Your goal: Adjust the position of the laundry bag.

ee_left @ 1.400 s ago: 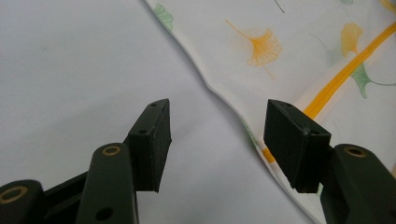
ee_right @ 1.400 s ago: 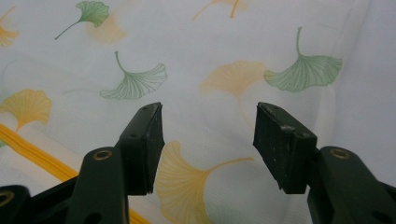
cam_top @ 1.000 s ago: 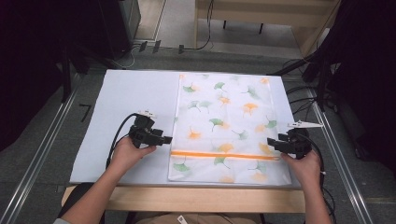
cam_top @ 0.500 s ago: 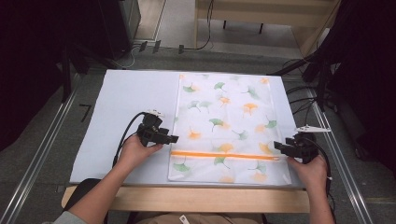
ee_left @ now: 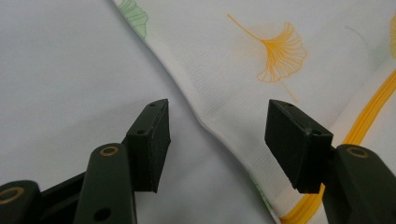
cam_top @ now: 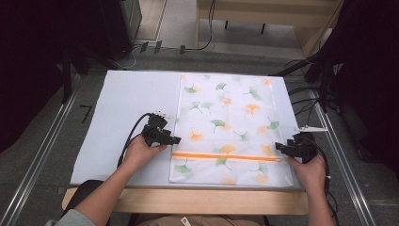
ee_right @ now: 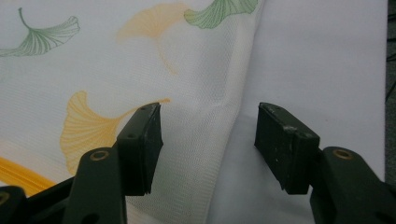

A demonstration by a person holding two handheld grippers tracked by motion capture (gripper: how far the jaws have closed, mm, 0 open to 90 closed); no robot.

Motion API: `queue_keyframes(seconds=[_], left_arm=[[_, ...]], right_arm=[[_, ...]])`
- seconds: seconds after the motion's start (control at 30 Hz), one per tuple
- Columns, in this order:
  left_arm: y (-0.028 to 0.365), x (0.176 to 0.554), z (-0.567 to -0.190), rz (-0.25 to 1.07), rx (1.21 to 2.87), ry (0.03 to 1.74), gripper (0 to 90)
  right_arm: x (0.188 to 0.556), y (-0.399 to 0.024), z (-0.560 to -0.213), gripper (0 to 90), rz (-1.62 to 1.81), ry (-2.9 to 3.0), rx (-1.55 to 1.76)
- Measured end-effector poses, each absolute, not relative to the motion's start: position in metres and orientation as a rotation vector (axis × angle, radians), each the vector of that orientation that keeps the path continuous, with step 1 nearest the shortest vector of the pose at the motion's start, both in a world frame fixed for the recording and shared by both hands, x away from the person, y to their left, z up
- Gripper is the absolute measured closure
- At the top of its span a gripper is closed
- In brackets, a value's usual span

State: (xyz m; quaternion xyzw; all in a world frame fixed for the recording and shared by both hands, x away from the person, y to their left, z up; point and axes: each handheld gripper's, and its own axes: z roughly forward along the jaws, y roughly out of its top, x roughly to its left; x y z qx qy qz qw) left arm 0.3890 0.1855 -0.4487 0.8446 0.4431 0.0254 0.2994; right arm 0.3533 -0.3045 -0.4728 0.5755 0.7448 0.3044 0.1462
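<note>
Surface: a pale blue-white covered surface (cam_top: 122, 117) is seen from above, with both of the person's forearms reaching in from the near edge.
Cloth bag: a flat white mesh fabric bag printed with green and orange ginkgo leaves (cam_top: 230, 122) is laid on the surface between the two grippers, its long sides running away from the person.
Zip: an orange zip line (cam_top: 226, 157) is drawn across the bag near its close end, roughly level with both grippers.
Left gripper: the black left gripper (ee_left: 217, 140) is held with jaws apart, straddling the bag's left edge; the surface lies under one jaw, the fabric under the other.
Right gripper: the black right gripper (ee_right: 208, 142) is held with jaws apart, straddling the bag's right edge in the same way.
</note>
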Motion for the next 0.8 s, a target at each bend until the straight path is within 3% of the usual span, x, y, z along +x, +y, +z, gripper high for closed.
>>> queue_keyframes(seconds=[0.07,0.13,0.33,0.4,0.6,0.7,0.8], left_arm=[[0.183,0.388,-0.448,0.088,2.26,1.17,41.6],[0.18,0.388,-0.448,0.085,2.264,1.163,49.7],[0.172,0.388,-0.448,0.114,2.275,1.171,50.8],[0.171,0.388,-0.449,0.095,2.273,1.16,55.4],[0.171,0.39,-0.45,0.029,2.262,1.152,70.8],[0.174,0.393,-0.452,-0.041,2.243,1.157,82.8],[0.175,0.395,-0.452,-0.071,2.254,1.139,89.3]], right_arm=[[0.354,-0.304,-0.473,42.3,0.875,2.145,1.647],[0.355,-0.303,-0.474,42.6,0.885,2.144,1.646],[0.36,-0.297,-0.475,45.7,0.893,2.144,1.612],[0.361,-0.296,-0.475,47.6,0.899,2.143,1.615],[0.362,-0.292,-0.473,66.6,0.892,2.16,1.608],[0.362,-0.291,-0.473,82.9,0.862,2.144,1.612],[0.362,-0.291,-0.473,89.5,0.859,2.147,1.611]])
